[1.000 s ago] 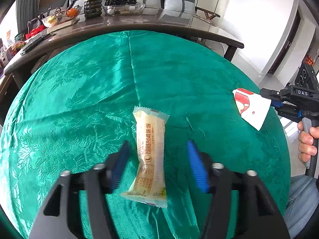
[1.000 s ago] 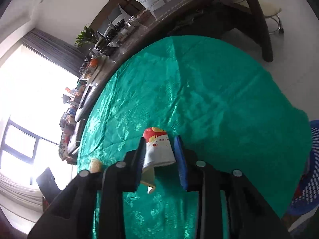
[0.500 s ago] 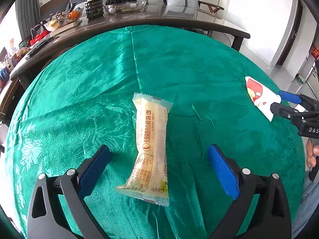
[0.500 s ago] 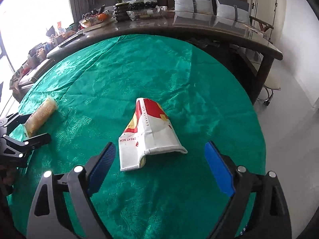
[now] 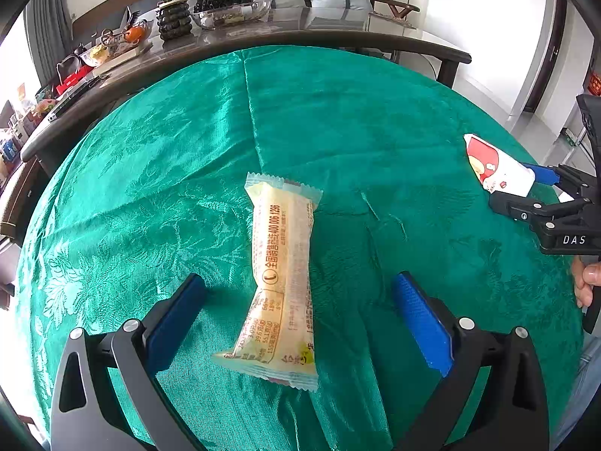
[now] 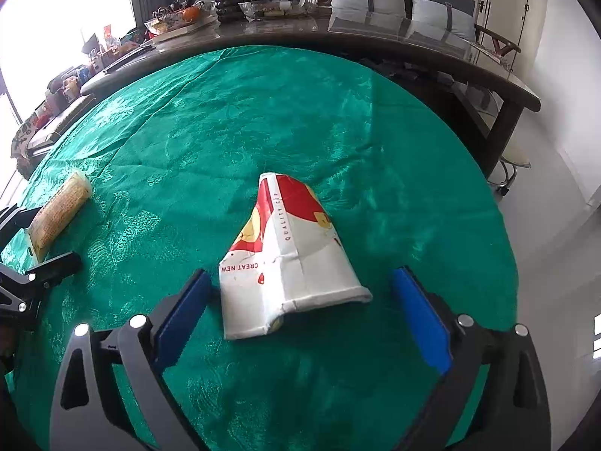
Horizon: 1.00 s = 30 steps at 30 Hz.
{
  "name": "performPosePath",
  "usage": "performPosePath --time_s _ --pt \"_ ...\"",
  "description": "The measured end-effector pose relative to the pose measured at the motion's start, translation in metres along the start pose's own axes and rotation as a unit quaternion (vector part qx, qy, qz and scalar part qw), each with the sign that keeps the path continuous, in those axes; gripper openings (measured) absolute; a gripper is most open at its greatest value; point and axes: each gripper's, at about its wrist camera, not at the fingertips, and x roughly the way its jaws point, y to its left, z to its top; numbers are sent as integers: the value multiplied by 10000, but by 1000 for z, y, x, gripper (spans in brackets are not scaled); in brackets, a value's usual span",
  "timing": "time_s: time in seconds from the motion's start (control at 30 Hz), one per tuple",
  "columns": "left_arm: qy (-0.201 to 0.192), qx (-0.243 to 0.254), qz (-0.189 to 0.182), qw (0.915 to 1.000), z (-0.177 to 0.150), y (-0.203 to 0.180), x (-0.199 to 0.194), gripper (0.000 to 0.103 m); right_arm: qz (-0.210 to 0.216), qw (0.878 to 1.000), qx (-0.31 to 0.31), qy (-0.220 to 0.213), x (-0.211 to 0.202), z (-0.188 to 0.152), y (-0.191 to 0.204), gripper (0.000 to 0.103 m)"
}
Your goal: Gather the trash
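Observation:
A yellow snack wrapper (image 5: 281, 282) lies on the green tablecloth (image 5: 338, 120). My left gripper (image 5: 300, 300) is open and its blue pads stand on either side of the wrapper's near half, apart from it. A crushed red and white paper cup (image 6: 285, 255) lies flat on the cloth. My right gripper (image 6: 300, 300) is open and straddles the cup's wide end without touching it. The cup (image 5: 496, 169) and the right gripper (image 5: 541, 195) show at the right of the left wrist view. The wrapper (image 6: 56, 214) shows at the left of the right wrist view.
A long dark table (image 5: 338, 34) stands behind the round one, with a potted plant (image 5: 169, 3), a glass bowl (image 5: 233, 11) and clutter. Grey cushions (image 6: 398, 0) line the back. The white floor (image 6: 544, 150) lies to the right of the table edge.
The right gripper has let go of the cup, which now lies on the cloth between its wide jaws. The left gripper has opened wider around the wrapper.

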Motion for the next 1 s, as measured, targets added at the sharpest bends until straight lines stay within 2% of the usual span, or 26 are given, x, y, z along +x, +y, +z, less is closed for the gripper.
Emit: performPosePath --time_s 0.7,0.8,0.87,0.97,1.0 --pt "5 44 -29 10000 0 0 0 99 88 10000 -26 8 0 1 -1 98" --pt "119 139 -283 9994 3 7 -3 99 332 9990 -123 286 -6 8 -5 97" --pt "110 -58 -556 9984 6 18 -7 99 502 9981 -190 304 -17 18 -7 97" --pt "146 -161 -780 9967 10 25 -6 98 436 9945 -661 683 -17 36 3 97" --pt "147 -97 -748 9970 12 23 -4 92 434 9925 -752 866 -12 41 4 97"
